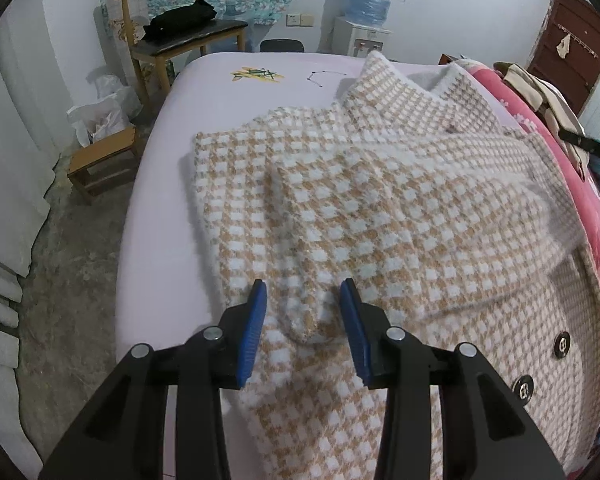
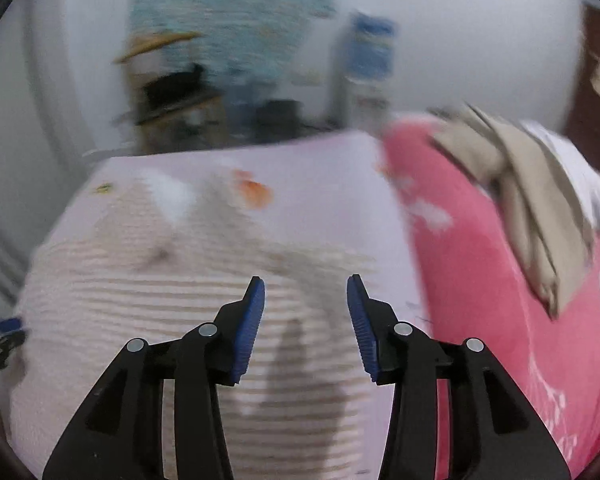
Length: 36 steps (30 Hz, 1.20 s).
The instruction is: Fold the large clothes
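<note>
Fuzzy tan-and-white checked wool, a big coat, lies spread across the lilac bed sheet. Seen from the left wrist, the left gripper hangs over the near part of it, jaws parted, with the rounded end of a folded-in sleeve lying between the blue pads; neither pad presses on it. The sleeve's long axis runs away from the jaws, up and right across the body. The coat's left edge sits just inside the mattress edge, with bare sheet beyond the collar and the snaps off to the right, so I'd say there is room to fold away from the person.

The right wrist view is blurred. The right gripper stands open and empty above the coat's right part. A pink blanket crowds that side, so the left hand looks nearer to a useful hold.
</note>
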Each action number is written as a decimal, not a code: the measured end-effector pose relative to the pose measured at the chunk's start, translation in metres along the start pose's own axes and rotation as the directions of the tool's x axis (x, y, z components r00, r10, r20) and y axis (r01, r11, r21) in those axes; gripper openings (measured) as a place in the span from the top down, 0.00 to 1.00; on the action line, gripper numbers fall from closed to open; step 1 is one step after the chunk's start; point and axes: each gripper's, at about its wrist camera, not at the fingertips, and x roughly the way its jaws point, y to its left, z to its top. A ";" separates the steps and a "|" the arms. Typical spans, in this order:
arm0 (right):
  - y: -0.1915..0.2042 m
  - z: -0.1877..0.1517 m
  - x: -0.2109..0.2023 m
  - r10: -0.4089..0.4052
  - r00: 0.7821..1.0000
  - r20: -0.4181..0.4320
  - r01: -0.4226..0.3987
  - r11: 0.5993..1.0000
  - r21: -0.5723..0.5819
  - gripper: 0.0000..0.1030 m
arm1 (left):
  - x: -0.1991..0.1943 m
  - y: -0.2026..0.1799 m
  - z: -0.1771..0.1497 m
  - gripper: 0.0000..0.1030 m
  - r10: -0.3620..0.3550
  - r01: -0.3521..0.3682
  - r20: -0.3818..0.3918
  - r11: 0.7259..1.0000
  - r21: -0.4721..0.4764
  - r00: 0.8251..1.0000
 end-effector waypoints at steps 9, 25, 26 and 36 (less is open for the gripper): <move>0.162 -0.035 0.052 0.248 0.933 -0.261 -0.318 0.908 -0.274 0.81 | -0.005 0.011 -0.008 0.64 -0.070 0.071 0.033 0.996 -0.044 0.997; 0.222 -0.044 0.067 0.313 0.908 -0.280 -0.396 0.859 -0.325 0.84 | -0.032 0.038 -0.019 0.64 -0.214 0.225 0.139 0.972 -0.068 0.967; 0.221 -0.038 0.063 0.352 0.895 -0.275 -0.425 0.858 -0.287 0.84 | -0.034 0.038 -0.018 0.64 -0.219 0.230 0.146 0.971 -0.061 0.965; 0.260 -0.033 0.083 0.462 0.833 -0.304 -0.537 0.806 -0.248 0.82 | -0.021 0.039 0.011 0.64 -0.239 0.257 0.137 0.957 -0.135 0.961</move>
